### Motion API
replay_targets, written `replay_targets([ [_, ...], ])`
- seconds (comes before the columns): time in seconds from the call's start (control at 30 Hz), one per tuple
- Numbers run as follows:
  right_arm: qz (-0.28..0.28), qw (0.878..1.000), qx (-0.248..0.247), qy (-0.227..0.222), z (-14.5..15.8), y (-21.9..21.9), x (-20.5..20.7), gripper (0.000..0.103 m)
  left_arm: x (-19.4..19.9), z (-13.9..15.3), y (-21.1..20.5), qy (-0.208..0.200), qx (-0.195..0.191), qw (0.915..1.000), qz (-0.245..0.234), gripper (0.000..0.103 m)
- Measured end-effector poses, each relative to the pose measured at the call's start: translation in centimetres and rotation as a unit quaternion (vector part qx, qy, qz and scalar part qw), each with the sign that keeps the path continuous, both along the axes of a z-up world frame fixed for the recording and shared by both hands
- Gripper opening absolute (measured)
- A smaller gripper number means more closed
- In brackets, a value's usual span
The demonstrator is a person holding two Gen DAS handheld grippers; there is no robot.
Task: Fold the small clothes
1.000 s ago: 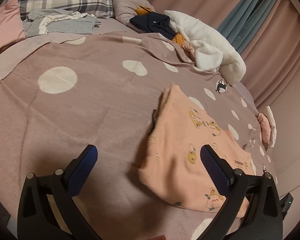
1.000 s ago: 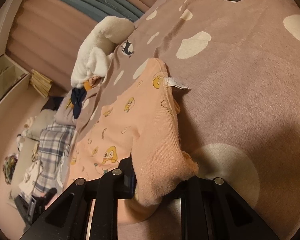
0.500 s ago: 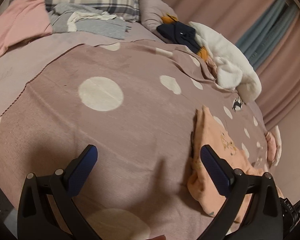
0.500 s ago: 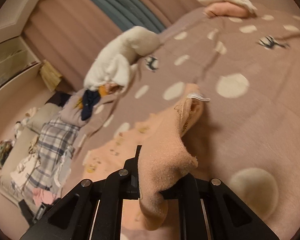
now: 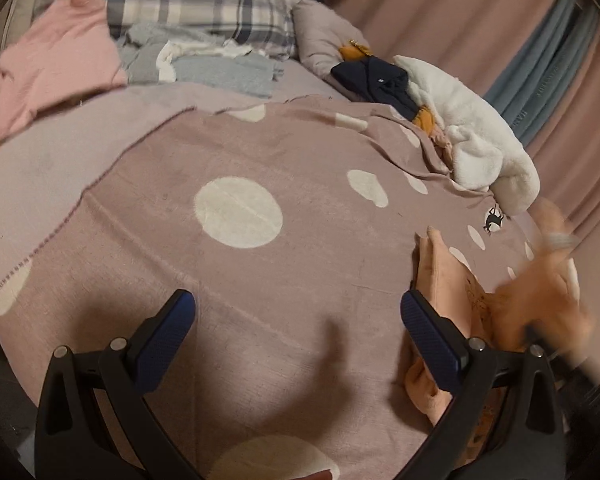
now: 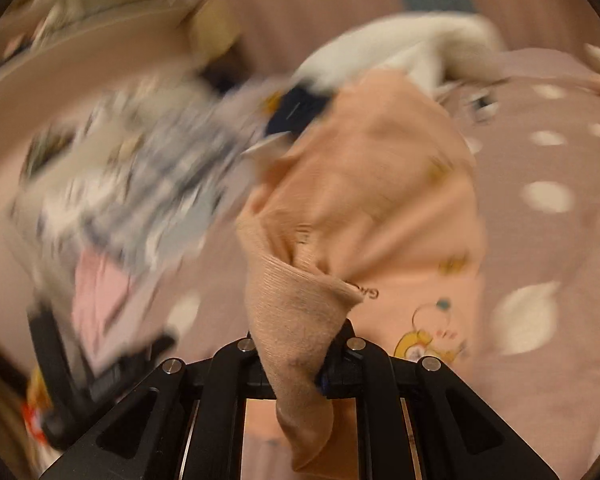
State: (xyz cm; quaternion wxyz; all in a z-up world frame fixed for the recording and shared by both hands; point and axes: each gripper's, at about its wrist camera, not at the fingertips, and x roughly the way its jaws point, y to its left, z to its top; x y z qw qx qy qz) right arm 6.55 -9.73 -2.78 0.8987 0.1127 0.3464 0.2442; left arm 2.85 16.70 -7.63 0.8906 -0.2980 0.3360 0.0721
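A small peach garment (image 6: 384,200) with yellow cartoon prints is lifted off the mauve dotted blanket (image 6: 548,240), and my right gripper (image 6: 300,364) is shut on its ribbed hem. In the left wrist view the same peach garment (image 5: 444,280) rises at the right edge, part of it blurred by motion. My left gripper (image 5: 296,332) hovers open over the blanket (image 5: 240,272), its blue pads wide apart with nothing between them. The right wrist view is strongly blurred.
At the far end of the bed lie a pink top (image 5: 56,64), a plaid pillow (image 5: 196,0), grey clothes (image 5: 220,68), a navy garment (image 5: 376,80) and a white fleece (image 5: 472,136). Pink and blue curtains (image 5: 540,76) hang behind.
My right gripper has lifted the peach garment's hem up and swung it across with a roll of the wrist. The left gripper has drifted left, so the garment now sits at its right edge.
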Motion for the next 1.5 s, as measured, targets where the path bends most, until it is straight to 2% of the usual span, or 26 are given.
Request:
replay_targets([
  [0.1, 0.023, 0.998, -0.036, 0.054, -4.0, 2.8, 0.6, 0.014, 0.0, -0.5, 1.0, 0.002, -0.036, 0.9993, -0.005, 0.103],
  [0.17, 0.021, 0.997, -0.037, 0.058, -5.8, 3.2, 0.8, 0.014, -0.3, -0.4, 1.4, -0.001, -0.043, 0.9991, 0.001, 0.103],
  [0.27, 0.024, 0.997, 0.030, 0.072, -6.5, 1.5, 0.9, 0.014, -0.4, -0.4, 1.7, 0.000, -0.039, 0.9991, 0.014, 0.103],
  [0.37, 0.030, 0.988, 0.111, 0.100, -7.7, -0.3, 1.5, 0.010, -0.2, -0.4, 1.3, 0.004, -0.032, 0.9993, 0.017, 0.103],
  [0.43, 0.032, 0.987, 0.125, 0.098, -7.9, -0.4, 1.1, 0.009, -0.2, -0.2, 0.8, 0.004, -0.027, 0.9996, 0.010, 0.103],
  [0.6, 0.021, 0.995, 0.072, 0.066, -7.1, 0.9, -0.3, 0.009, 0.0, -0.4, 0.1, 0.004, -0.031, 0.9995, -0.001, 0.103],
  [0.73, 0.020, 0.994, 0.086, 0.066, -7.3, 0.5, 0.0, 0.009, 0.1, -0.3, -0.1, 0.005, -0.026, 0.9997, -0.003, 0.103],
  [0.97, 0.012, 0.997, 0.062, 0.046, -7.1, 1.0, -0.4, 0.013, 0.2, -0.3, 0.5, 0.006, -0.037, 0.9993, 0.001, 0.103],
  [1.17, 0.013, 0.999, 0.039, 0.030, -6.7, 1.7, -0.7, 0.022, 0.0, -0.4, 0.6, 0.008, -0.040, 0.9992, 0.003, 0.103],
  [1.23, 0.009, 0.999, 0.023, 0.023, -6.6, 2.2, -0.9, 0.024, 0.0, -0.3, 0.4, 0.008, -0.036, 0.9993, 0.003, 0.103],
  [1.4, 0.004, 1.000, -0.026, -0.004, -6.3, 3.8, -1.7, 0.037, 0.1, -0.4, 0.1, 0.012, -0.024, 0.9996, 0.005, 0.103],
  [1.5, 0.005, 0.999, -0.039, -0.009, -6.2, 4.1, -1.8, 0.040, 0.1, -0.4, -0.1, 0.012, -0.021, 0.9997, 0.004, 0.103],
])
